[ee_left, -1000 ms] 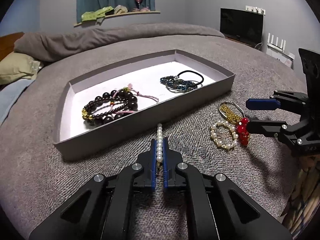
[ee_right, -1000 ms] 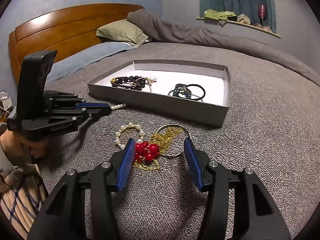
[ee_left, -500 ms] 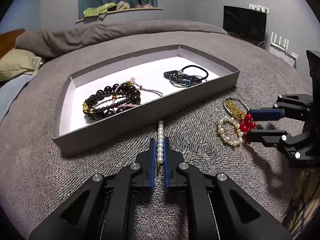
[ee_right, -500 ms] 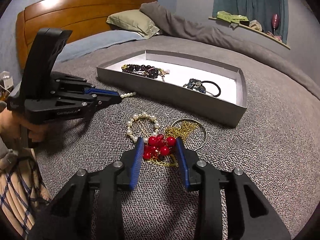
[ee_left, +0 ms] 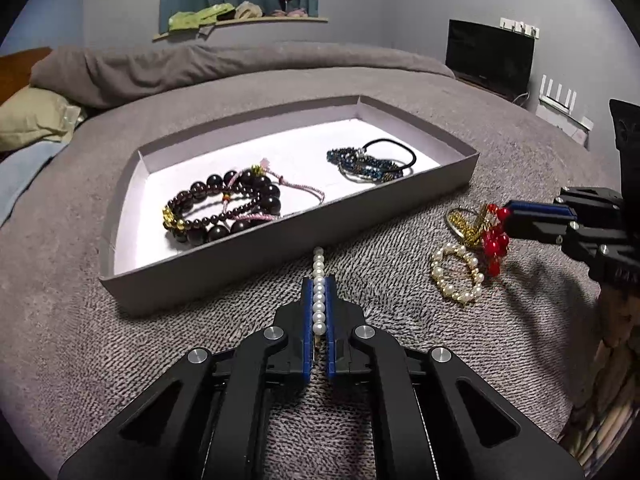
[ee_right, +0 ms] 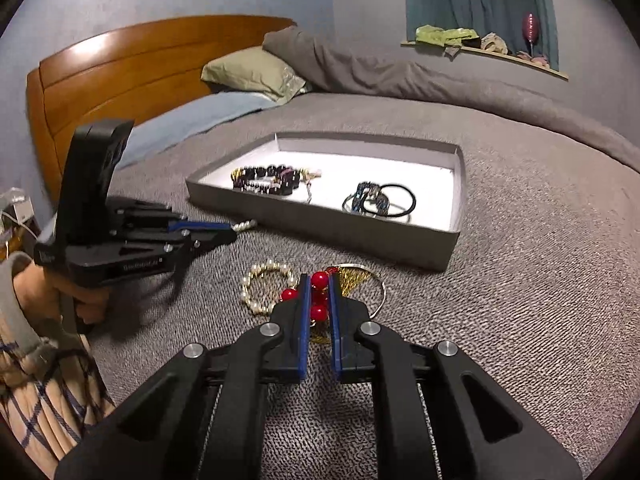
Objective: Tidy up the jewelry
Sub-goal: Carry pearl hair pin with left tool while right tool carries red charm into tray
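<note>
Now the right gripper (ee_right: 319, 286) differed most from a second earlier: its jaws, which had stood wide on either side of the red bead cluster (ee_right: 319, 295), had drawn in until the blue pads pressed the beads between them. The left gripper (ee_left: 319, 286) had not changed, its jaws narrow and clamped along the pearl strand (ee_left: 318, 289), whose free end reached past the tips toward the near wall of the tray (ee_left: 248, 258). The red beads were round and glossy, bunched on a gold chain (ee_right: 352, 278) that trailed from a thin metal ring (ee_right: 382, 294) lying on the grey bedspread (ee_right: 520, 320). Just beside them, on the left in the right wrist view, lay a small pearl bracelet (ee_right: 266, 288), looped in a circle and not gripped by anything. Inside the shallow grey tray with its white floor sat dark bead bracelets (ee_left: 224, 210) with a pink cord at one end and a blue beaded piece (ee_left: 364, 164) with a black hair tie (ee_left: 394, 152) at the other. Both grippers pointed down at a slant toward the bedspread, well short of the tray; a hand (ee_right: 76, 300) with a grey cuff held the left gripper's handle, while the right gripper came in from the right edge of the left wrist view.
</note>
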